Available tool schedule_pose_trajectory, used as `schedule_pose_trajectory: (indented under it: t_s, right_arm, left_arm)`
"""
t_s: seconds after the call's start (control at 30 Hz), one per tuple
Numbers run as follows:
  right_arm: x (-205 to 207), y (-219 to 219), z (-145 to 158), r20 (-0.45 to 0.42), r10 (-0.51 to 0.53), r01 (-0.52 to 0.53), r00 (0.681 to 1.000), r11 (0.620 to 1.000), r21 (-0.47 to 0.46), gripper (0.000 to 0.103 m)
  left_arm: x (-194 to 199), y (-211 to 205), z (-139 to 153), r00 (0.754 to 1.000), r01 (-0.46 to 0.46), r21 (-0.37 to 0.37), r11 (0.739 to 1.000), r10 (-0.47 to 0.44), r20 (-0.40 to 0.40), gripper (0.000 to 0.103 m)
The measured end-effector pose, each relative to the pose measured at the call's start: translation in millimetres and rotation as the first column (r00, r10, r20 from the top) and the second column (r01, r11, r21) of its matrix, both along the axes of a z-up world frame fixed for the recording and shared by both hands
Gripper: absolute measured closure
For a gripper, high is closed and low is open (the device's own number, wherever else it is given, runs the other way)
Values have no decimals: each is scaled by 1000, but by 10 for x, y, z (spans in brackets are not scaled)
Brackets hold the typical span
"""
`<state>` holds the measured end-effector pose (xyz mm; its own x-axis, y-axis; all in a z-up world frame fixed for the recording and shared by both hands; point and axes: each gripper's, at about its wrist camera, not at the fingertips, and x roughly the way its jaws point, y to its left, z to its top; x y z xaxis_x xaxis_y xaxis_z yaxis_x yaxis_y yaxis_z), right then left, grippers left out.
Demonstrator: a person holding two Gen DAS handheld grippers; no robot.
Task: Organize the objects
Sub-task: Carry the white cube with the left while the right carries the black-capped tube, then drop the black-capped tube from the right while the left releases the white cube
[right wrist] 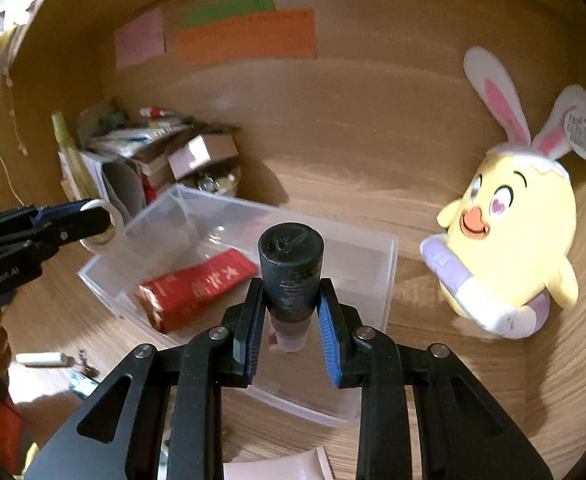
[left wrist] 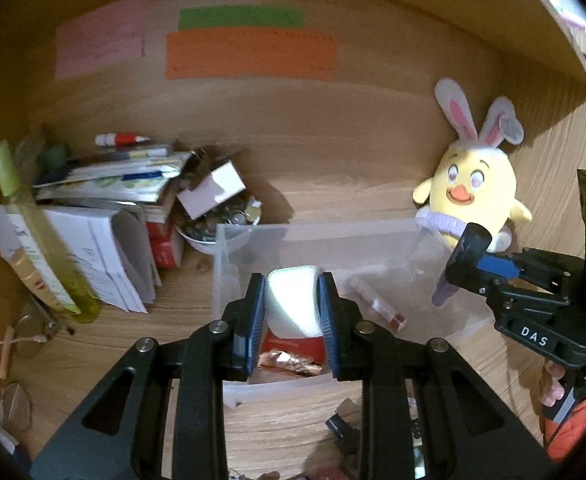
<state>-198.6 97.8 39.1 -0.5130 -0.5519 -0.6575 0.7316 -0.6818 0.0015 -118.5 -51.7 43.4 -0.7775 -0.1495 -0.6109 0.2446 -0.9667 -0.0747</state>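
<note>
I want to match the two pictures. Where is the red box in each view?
Left wrist view: the red box lies low at centre inside the clear bin, mostly hidden behind the held white roll.
Right wrist view: it lies left of centre in the bin, fully visible.
Shared landmark: the yellow chick plush against the wall, at the right.

Clear bin (right wrist: 389,264) at frame centre on desk (right wrist: 433,320); box (right wrist: 197,288) inside bin, toward left. Plush toy (right wrist: 509,240) right of bin, against side wall. Stacked papers (left wrist: 105,200) and bowl (left wrist: 213,236) left of and behind bin. Sticky notes (left wrist: 249,52) on back panel, upper centre.
</note>
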Motion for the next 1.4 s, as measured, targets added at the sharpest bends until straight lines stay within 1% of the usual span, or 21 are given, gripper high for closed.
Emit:
schedule_pose_trajectory:
  t_s: [0.33, 0.63, 0.97, 1.17, 1.27, 1.37, 1.4]
  right_arm:
    - [-130, -94, -206, -5, -8, 9, 1000, 996, 91, 79]
    - [-184, -193, -314, -2, 3, -2, 1000, 991, 133, 79]
    - [-208, -228, -379, 35, 22, -26, 999, 992, 123, 79]
    - [-197, -236, -375, 40, 28, -32, 999, 992, 118, 79]
    - [-183, -232, -358, 41, 33, -37, 999, 993, 112, 79]
    - [-156, -213, -306, 26, 32, -35, 999, 994, 101, 75]
    - [-143, -199, -281, 21, 33, -35, 999, 995, 94, 71]
  left_arm:
    - [-322, 112, -238, 996, 38, 3, 999, -38, 77, 77]
    - [-542, 202, -388, 989, 62, 14, 998, -63, 130, 77]
    - [-653, 269, -507, 983, 76, 7, 997, -76, 166, 77]
    - [-672, 304, -535, 981, 82, 1, 997, -81, 177, 77]
    - [-660, 308, -520, 982, 79, 7, 997, -79, 174, 74]
    - [-619, 322, -474, 985, 74, 3, 997, -73, 158, 70]
    - [-595, 324, -446, 986, 71, -1, 997, -70, 150, 68]
